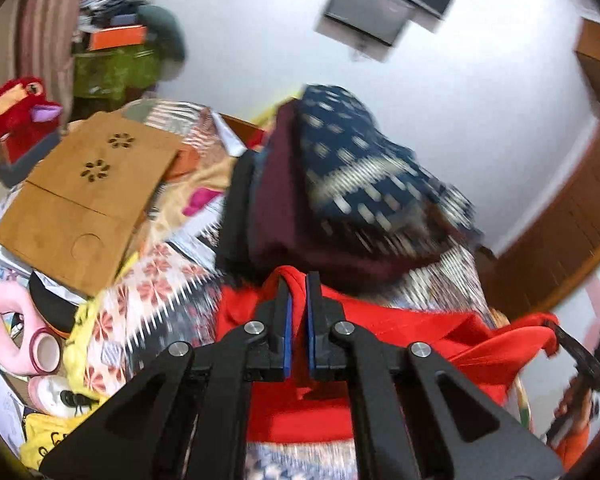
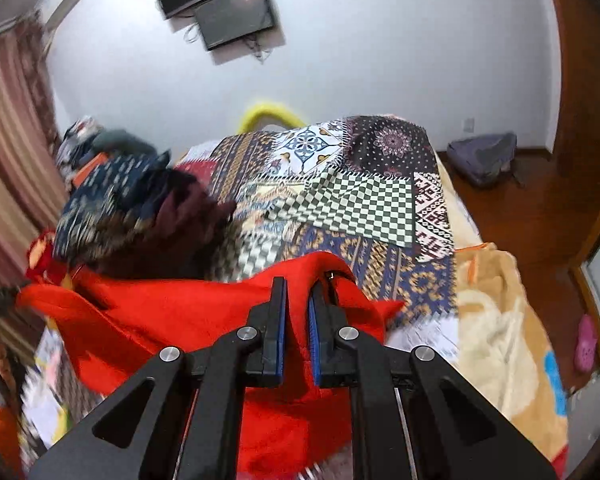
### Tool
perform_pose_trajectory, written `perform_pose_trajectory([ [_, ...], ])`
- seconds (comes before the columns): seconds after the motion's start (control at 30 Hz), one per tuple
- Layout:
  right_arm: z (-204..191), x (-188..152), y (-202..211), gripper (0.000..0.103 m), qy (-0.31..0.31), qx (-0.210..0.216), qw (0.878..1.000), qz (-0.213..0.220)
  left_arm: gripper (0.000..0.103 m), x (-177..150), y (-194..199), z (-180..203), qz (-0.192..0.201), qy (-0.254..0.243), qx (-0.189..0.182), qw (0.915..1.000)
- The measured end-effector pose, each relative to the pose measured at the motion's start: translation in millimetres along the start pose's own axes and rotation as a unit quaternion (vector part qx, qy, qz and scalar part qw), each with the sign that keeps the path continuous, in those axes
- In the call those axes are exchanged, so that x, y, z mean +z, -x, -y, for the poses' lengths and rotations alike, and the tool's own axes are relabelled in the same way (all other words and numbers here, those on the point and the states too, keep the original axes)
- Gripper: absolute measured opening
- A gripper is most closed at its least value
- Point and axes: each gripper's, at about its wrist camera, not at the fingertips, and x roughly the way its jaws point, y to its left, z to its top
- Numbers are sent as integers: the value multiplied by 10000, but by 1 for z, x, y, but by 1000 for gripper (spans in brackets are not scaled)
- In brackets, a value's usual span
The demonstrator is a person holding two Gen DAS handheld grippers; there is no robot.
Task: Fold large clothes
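A large red garment [image 1: 412, 332] hangs stretched between both grippers above the bed. My left gripper [image 1: 297, 280] is shut on one edge of it; red cloth pokes up between the blue pads. My right gripper [image 2: 298, 286] is shut on the other edge of the red garment [image 2: 172, 320]. In the left wrist view the right gripper shows at the far right, holding the cloth's corner. A pile of folded clothes, maroon and navy patterned [image 1: 352, 184], lies on the bed behind the garment; it also shows in the right wrist view [image 2: 132, 216].
A patchwork bedspread [image 2: 340, 200] covers the bed, with a beige blanket [image 2: 500, 320] at its right. A wooden lap desk [image 1: 88, 192], plush toys [image 1: 20, 112] and clutter lie at the left. Wooden floor with a grey bag [image 2: 484, 156] is to the right.
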Motion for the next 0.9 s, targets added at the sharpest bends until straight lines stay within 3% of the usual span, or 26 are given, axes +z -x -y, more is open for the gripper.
perform_pose_trajectory([
  [0.1, 2, 4, 4, 21, -137, -253, 9989, 374, 23, 12, -15, -4, 91, 213, 220, 9995],
  [0.17, 3, 3, 10, 44, -92, -331, 9983, 467, 53, 10, -15, -6, 212, 199, 270, 9992],
  [0.23, 8, -2, 13, 58, -103, -315, 9988, 373, 60, 2, -15, -8, 325, 107, 413, 9986],
  [0.37, 18, -24, 6, 61, -57, -288, 9994, -199, 60, -18, -27, -13, -89, -152, 563, 9983],
  [0.5, 35, -54, -9, 64, -262, -223, 9952, -916, 60, -54, -50, -24, -790, -249, 467, 9955],
  [0.67, 58, -97, -36, 64, -873, 10, 9788, -1854, 60, -100, -79, -39, -1555, -21, 376, 9871],
  [0.8, 59, -98, -46, 64, -1002, 113, 9766, -1898, 60, -121, -103, -41, -2111, 276, -273, 9767],
  [0.9, 55, -92, -67, 73, -1133, 348, 9702, -2115, 61, -122, -113, -35, -2152, 277, -399, 9754],
])
